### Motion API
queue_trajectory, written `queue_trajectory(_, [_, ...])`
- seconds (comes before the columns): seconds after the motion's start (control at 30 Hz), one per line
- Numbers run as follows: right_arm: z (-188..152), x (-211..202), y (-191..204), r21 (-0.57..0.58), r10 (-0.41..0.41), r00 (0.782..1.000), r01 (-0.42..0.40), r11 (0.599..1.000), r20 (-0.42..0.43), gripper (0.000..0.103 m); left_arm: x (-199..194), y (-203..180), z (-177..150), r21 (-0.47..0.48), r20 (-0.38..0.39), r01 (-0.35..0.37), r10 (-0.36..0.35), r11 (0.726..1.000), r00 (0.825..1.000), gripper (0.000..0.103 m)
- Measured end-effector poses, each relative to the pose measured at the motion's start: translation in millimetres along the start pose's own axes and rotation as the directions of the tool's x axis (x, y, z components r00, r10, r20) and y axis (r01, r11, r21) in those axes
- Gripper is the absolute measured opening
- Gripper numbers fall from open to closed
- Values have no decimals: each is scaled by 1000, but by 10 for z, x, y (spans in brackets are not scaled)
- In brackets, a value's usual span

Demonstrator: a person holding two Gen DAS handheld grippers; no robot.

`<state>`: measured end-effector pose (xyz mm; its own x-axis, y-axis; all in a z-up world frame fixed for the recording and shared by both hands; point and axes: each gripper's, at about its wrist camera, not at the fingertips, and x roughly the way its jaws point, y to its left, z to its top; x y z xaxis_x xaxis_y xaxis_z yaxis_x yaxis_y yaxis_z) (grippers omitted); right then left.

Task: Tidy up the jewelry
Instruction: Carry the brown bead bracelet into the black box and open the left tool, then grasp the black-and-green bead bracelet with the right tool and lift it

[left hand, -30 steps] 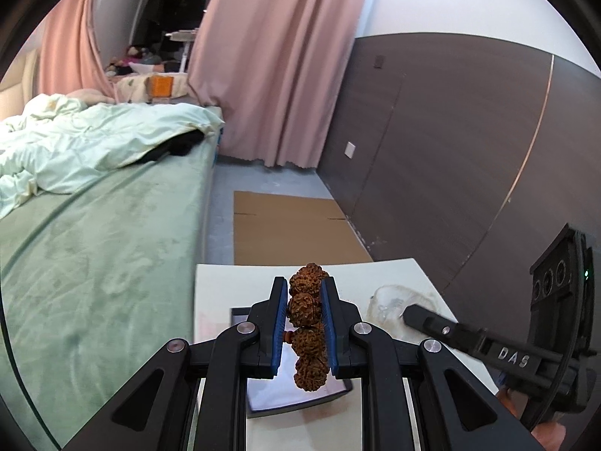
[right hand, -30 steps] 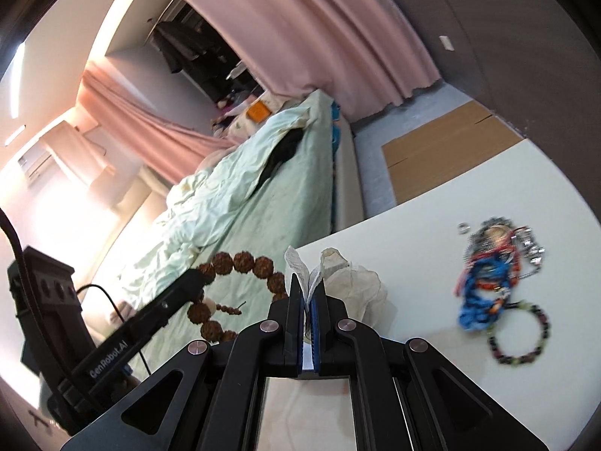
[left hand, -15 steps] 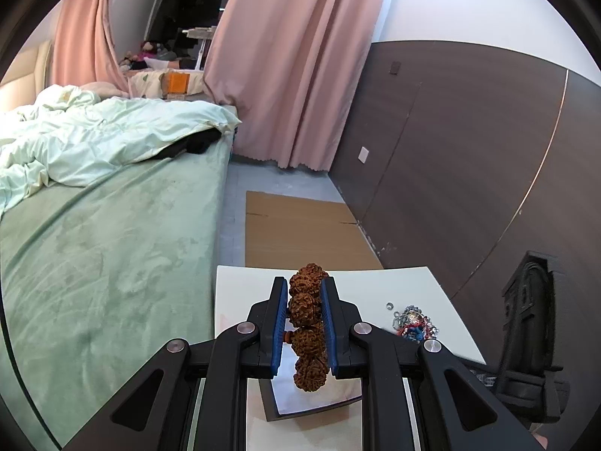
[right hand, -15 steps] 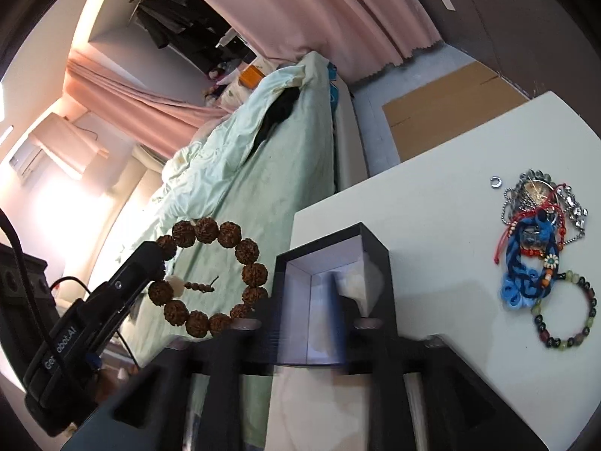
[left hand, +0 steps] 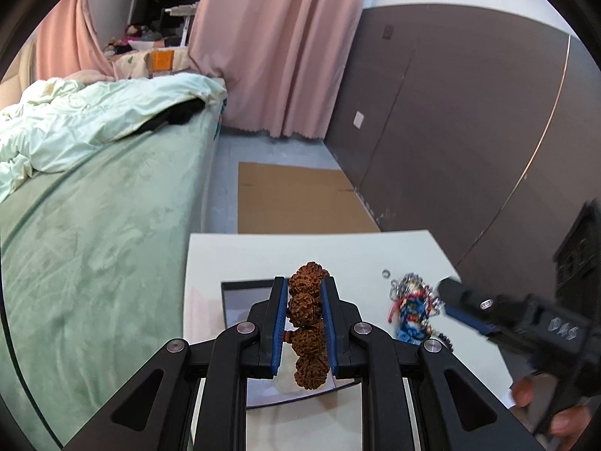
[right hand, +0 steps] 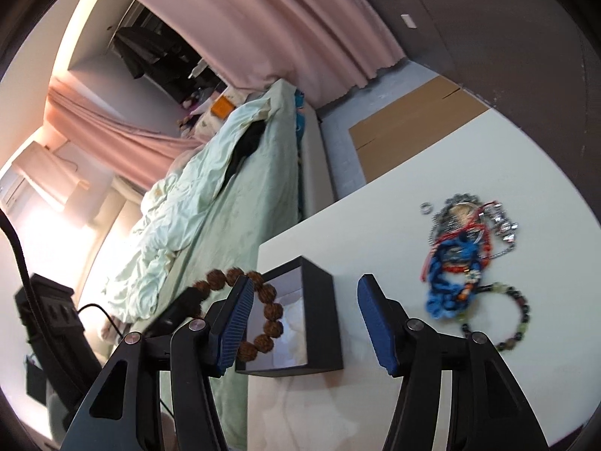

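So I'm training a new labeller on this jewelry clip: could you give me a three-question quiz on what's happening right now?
1. True or false: the left tool is closed on the brown bead bracelet.
2. What sits on the table under that bracelet: A) a plate, B) an open black box, C) a cup?
3. Fill in: the tangled jewelry pile lies ____ the box.

Key: 1 true. 2 B. 3 outside, apart from it on the bare tabletop.

One brown bead bracelet point(left hand: 306, 323), one black box point(right hand: 319, 323), one tangled jewelry pile point(right hand: 465, 255), two tools.
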<state>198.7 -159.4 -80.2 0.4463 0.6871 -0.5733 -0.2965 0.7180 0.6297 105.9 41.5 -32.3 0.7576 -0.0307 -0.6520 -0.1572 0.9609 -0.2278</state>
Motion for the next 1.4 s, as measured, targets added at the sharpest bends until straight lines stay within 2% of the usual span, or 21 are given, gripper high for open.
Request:
queue_trajectory(0.2, [44, -148, -100, -5, -32, 999, 32, 999, 2, 58, 249, -42, -78, 7, -92, -101, 102, 995, 991, 19])
queue_trajectory(0.3, [64, -206, -156, -1, -43, 999, 43, 999, -2, 58, 306, -53, -120, 13, -125, -99, 99, 995, 987, 24])
queue_trajectory(0.37, [66, -241, -182, 2, -50, 999, 50, 999, -4, 58, 337, -69, -158, 33, -141, -125, 128, 992, 982, 34])
queue_trajectory(0.43, [65, -275, -201, 2, -55, 998, 55, 998, -4, 58, 348, -79, -188, 44, -144, -130, 135, 990, 980, 54])
queue_trajectory(0.5, [62, -310, -199, -1, -59, 998, 59, 998, -2, 58, 328, -80, -205, 46, -135, -131, 136, 990, 981, 61])
queue_trajectory(0.77, [39, -484, -286, -4, -86, 996, 86, 996, 4, 58, 290, -171, -233, 71, -136, -118, 126, 991, 983, 63])
queue_trajectory(0.93, [63, -545, -447, 20, -144, 990, 144, 989, -17, 59, 245, -283, -251, 88, -112, -101, 110, 991, 988, 76])
queue_trajectory(1.0, [51, -558, -507, 27, -168, 985, 169, 985, -29, 59, 242, -337, -260, 100, -110, -93, 104, 991, 989, 77])
queue_trajectory(1.2, [53, -479, -772, 70, -248, 963, 256, 964, -104, 58, 264, -471, -292, 115, -115, -63, 77, 991, 990, 77])
queue_trajectory(1.4, [58, -397, -1085, 150, -263, 949, 289, 945, -174, 58, 292, -630, -325, 147, -122, -19, 37, 989, 992, 77])
